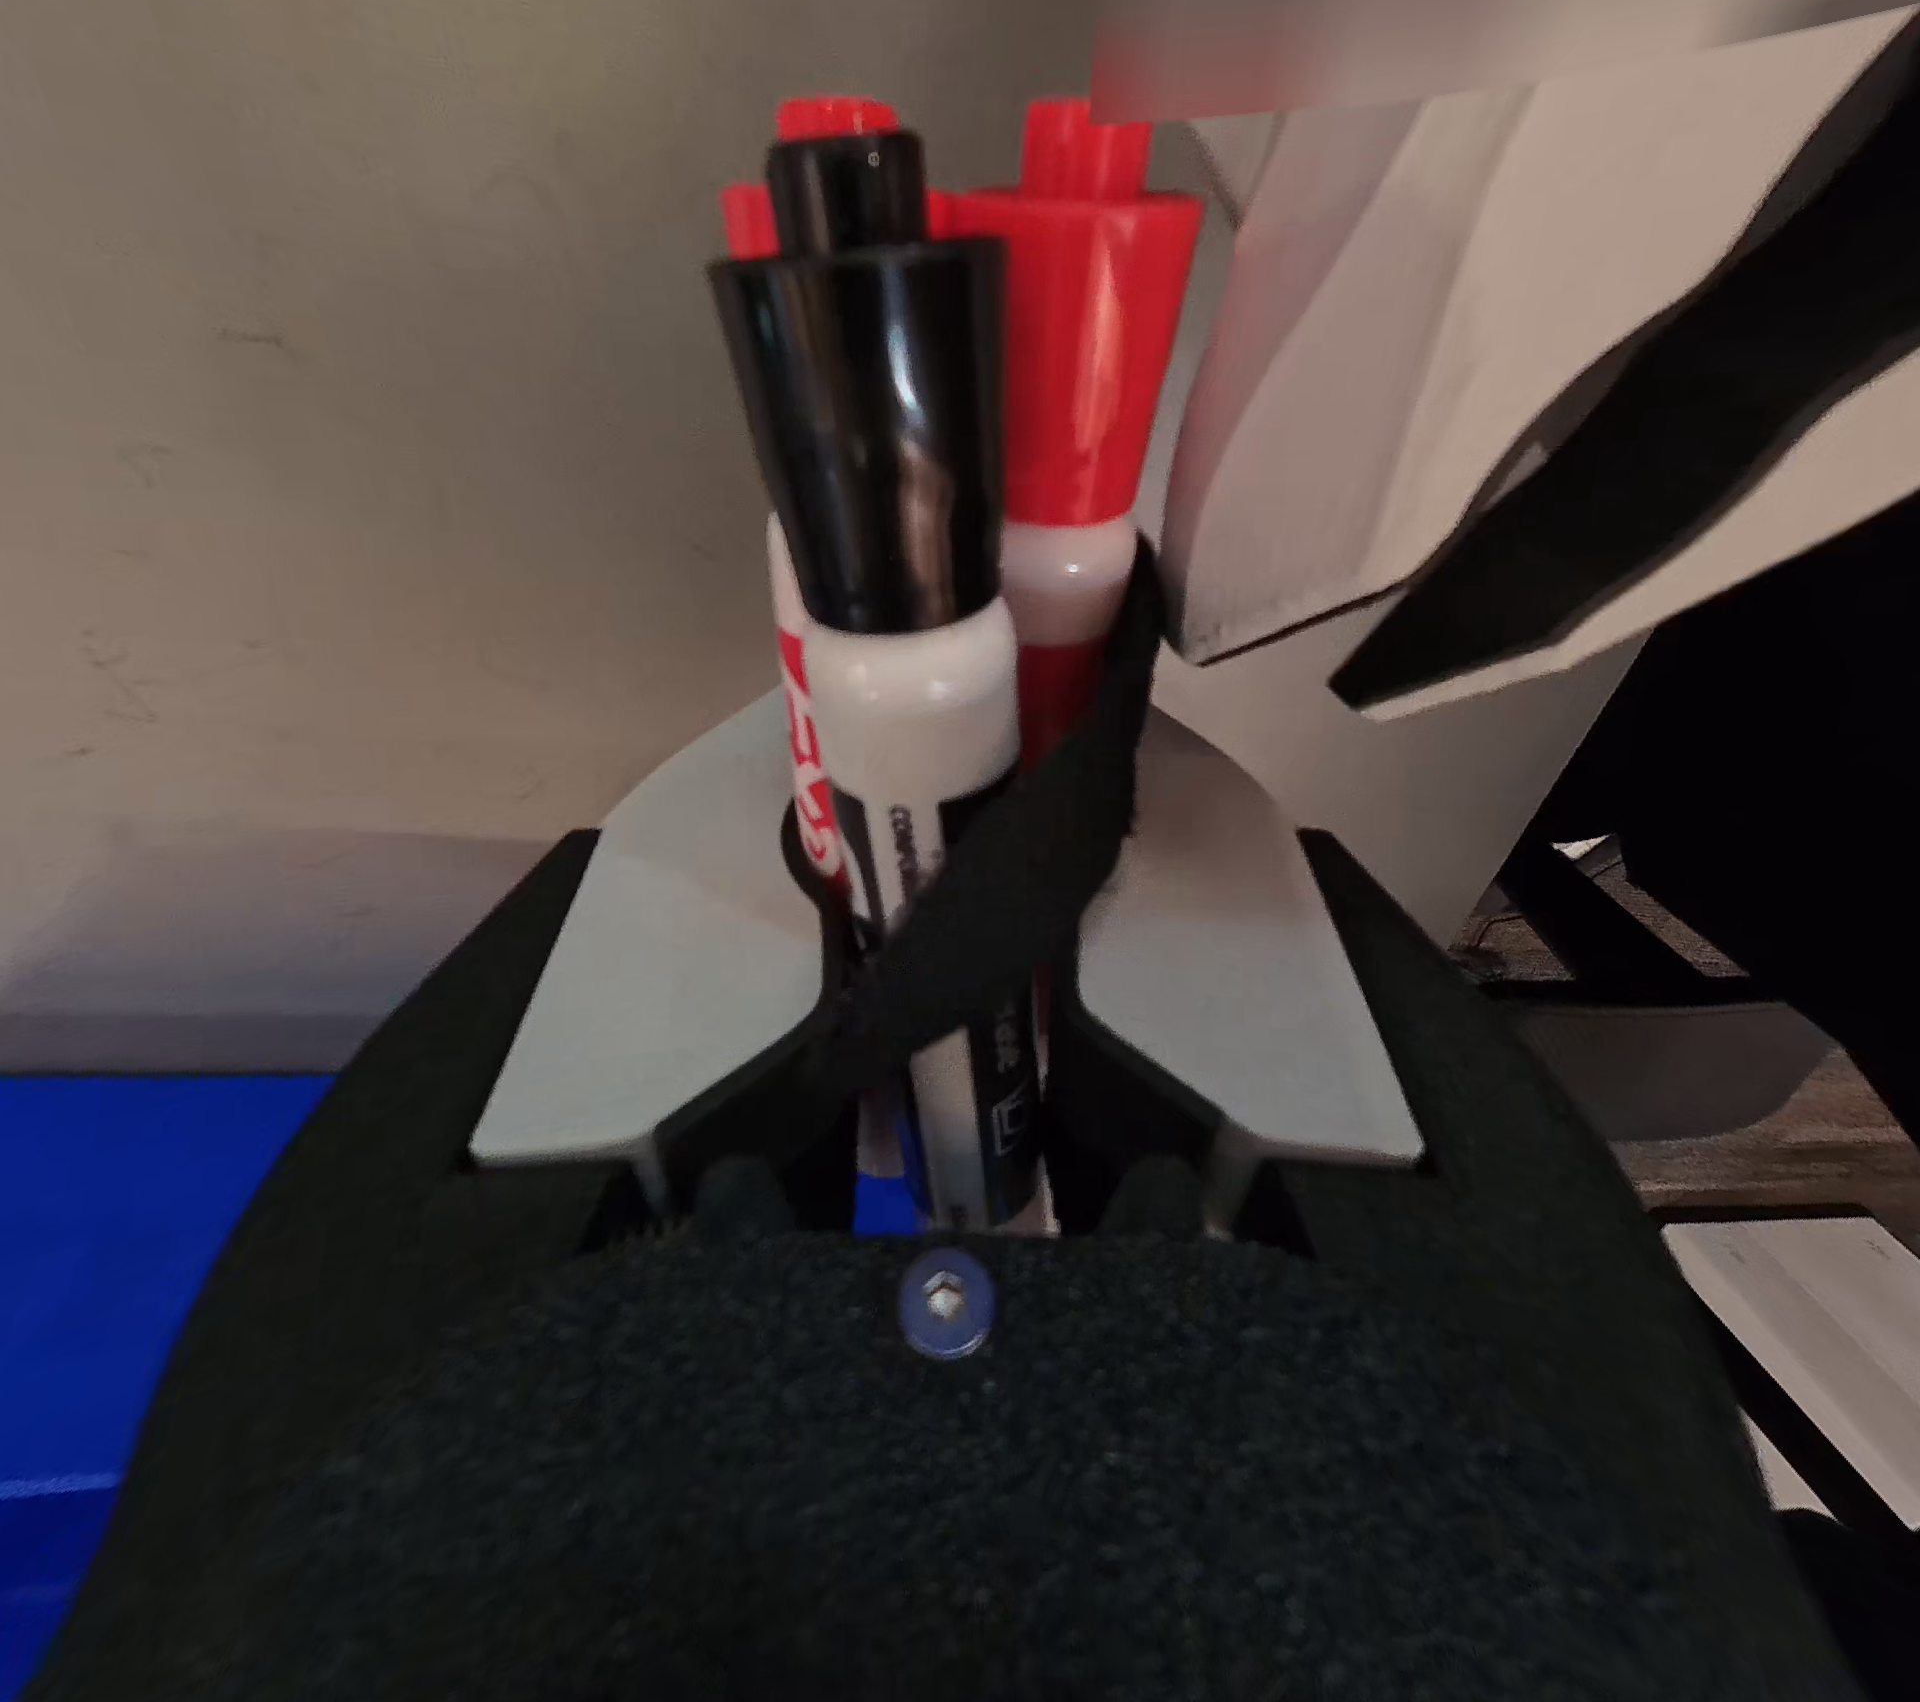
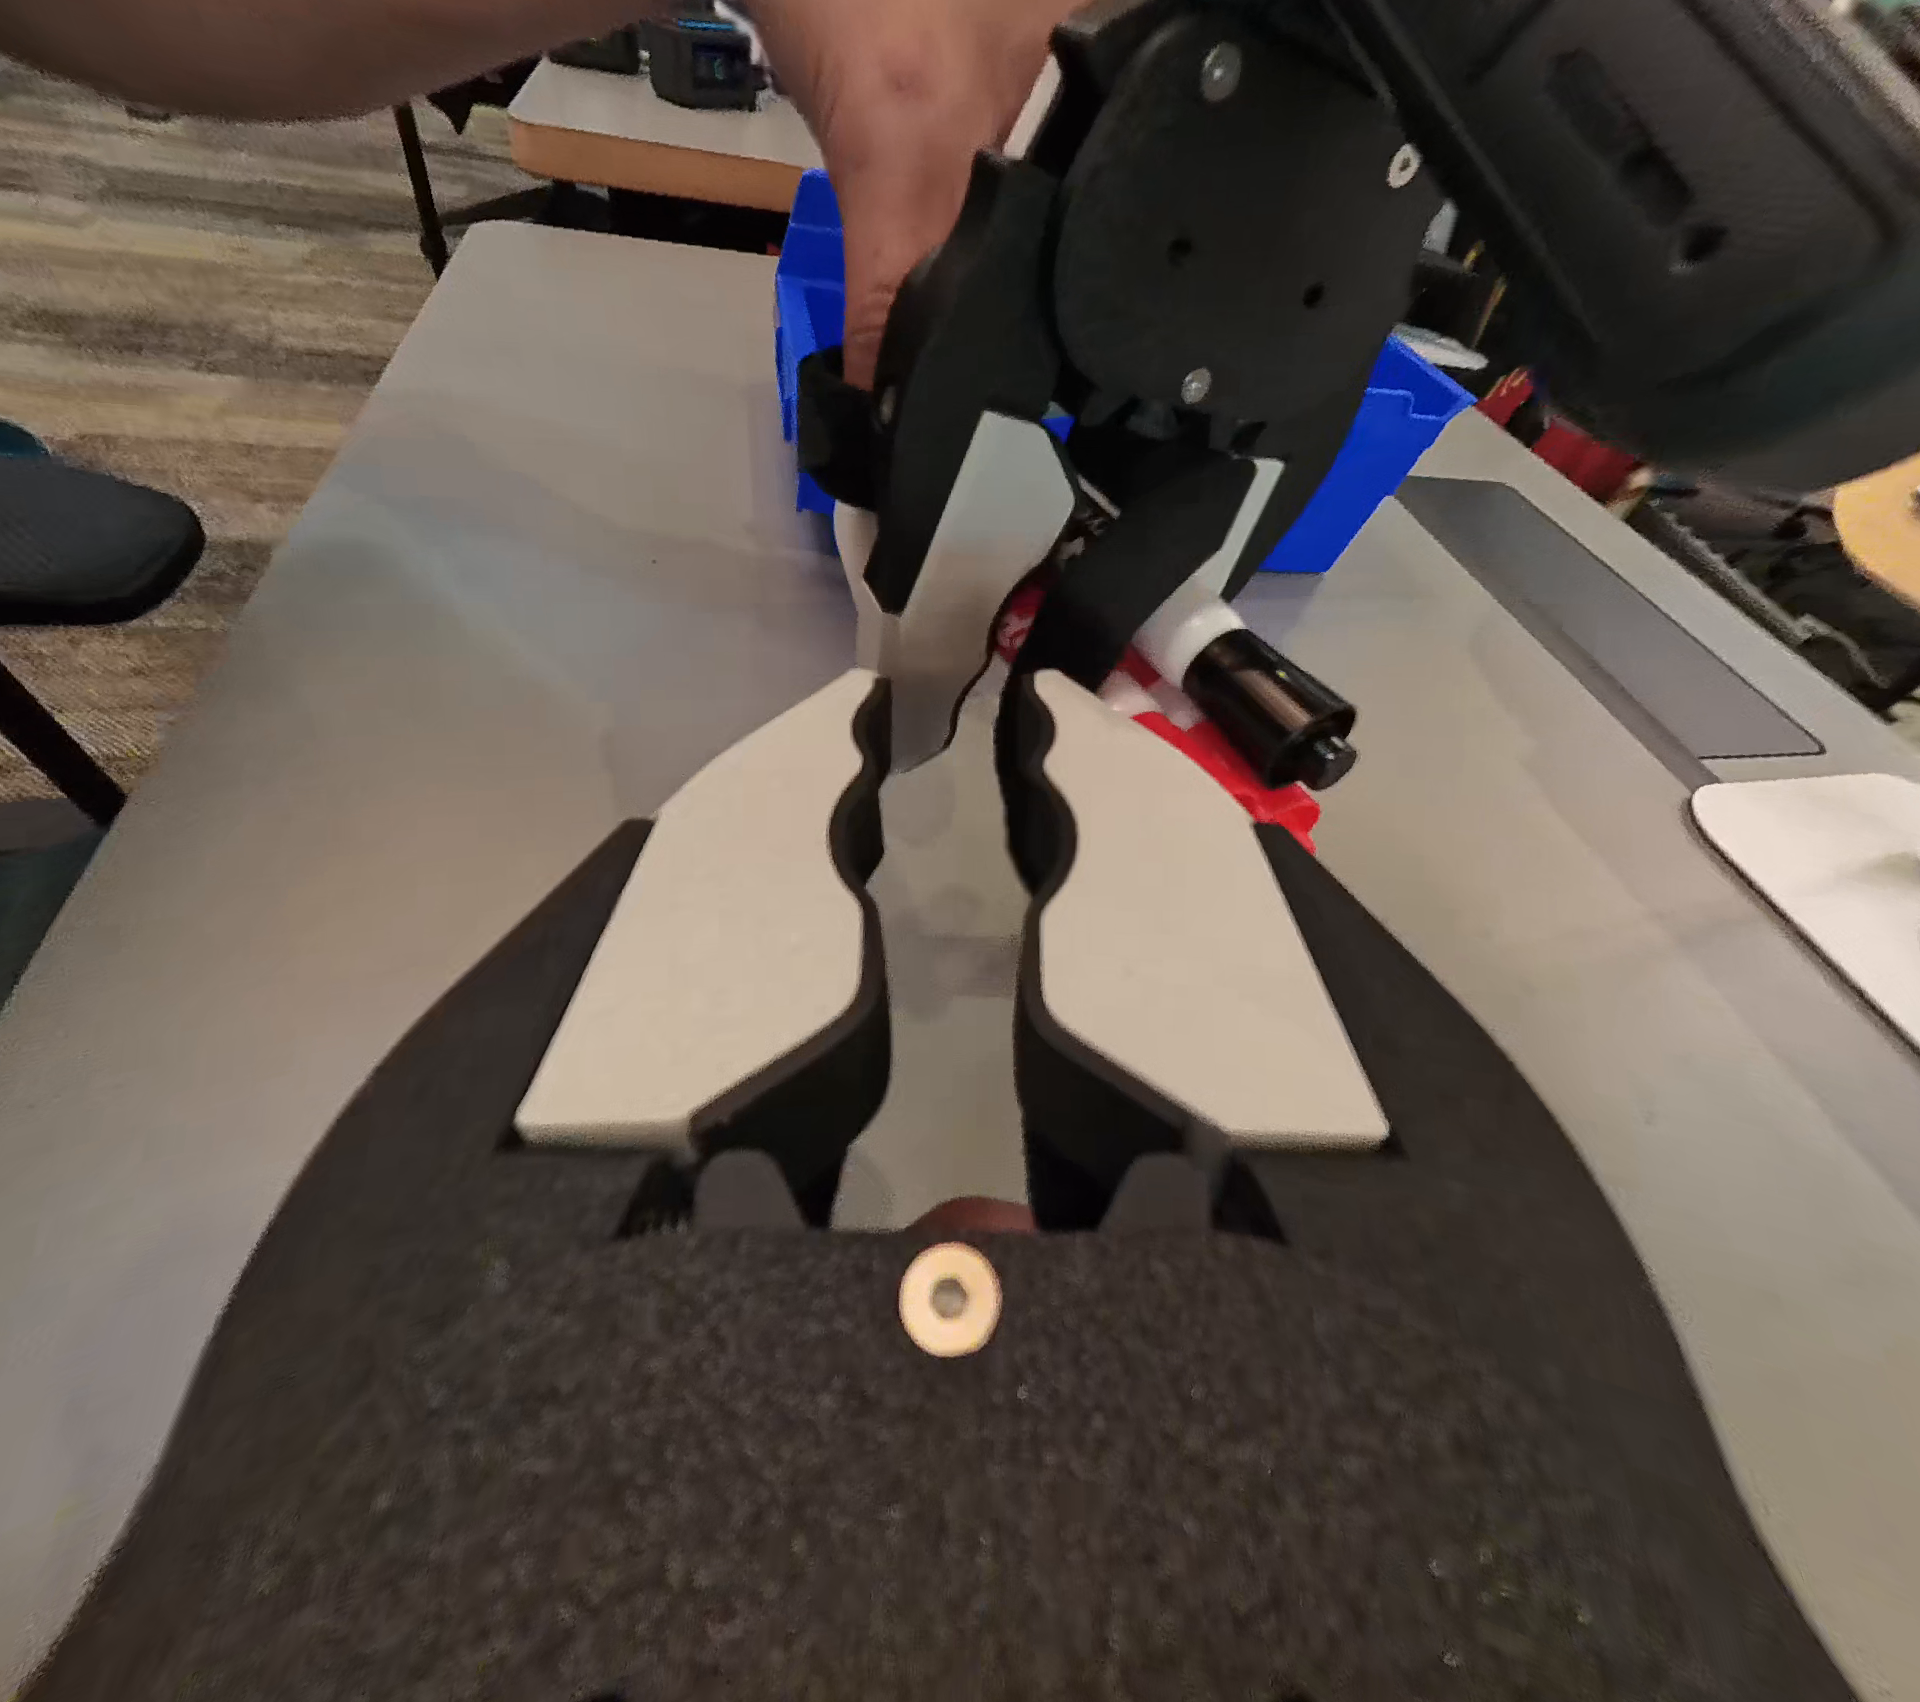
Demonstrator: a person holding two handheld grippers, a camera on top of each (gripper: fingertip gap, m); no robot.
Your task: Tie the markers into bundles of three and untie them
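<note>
In the left wrist view my left gripper [image 1: 956, 779] is shut on a bundle of markers: a black-capped marker [image 1: 873, 426] in front, a red-capped marker [image 1: 1091, 364] beside it and another red cap behind. A black strap [image 1: 1039, 842] runs slantwise across the bundle. My right gripper [image 1: 1278, 665] is close at the bundle's right side, near the strap's upper end. In the right wrist view my right gripper [image 2: 951, 696] is open and empty, its tips right at the left gripper [image 2: 982, 707], which holds the markers [image 2: 1268, 717] low over the grey table [image 2: 520, 613].
A blue bin [image 2: 1351, 468] stands on the table behind the left gripper and shows in the left wrist view [image 1: 156, 1237]. A person's hand [image 2: 914, 42] holds the left gripper. A dark grey panel [image 2: 1610, 613] and a white pad [image 2: 1818, 852] lie at the right.
</note>
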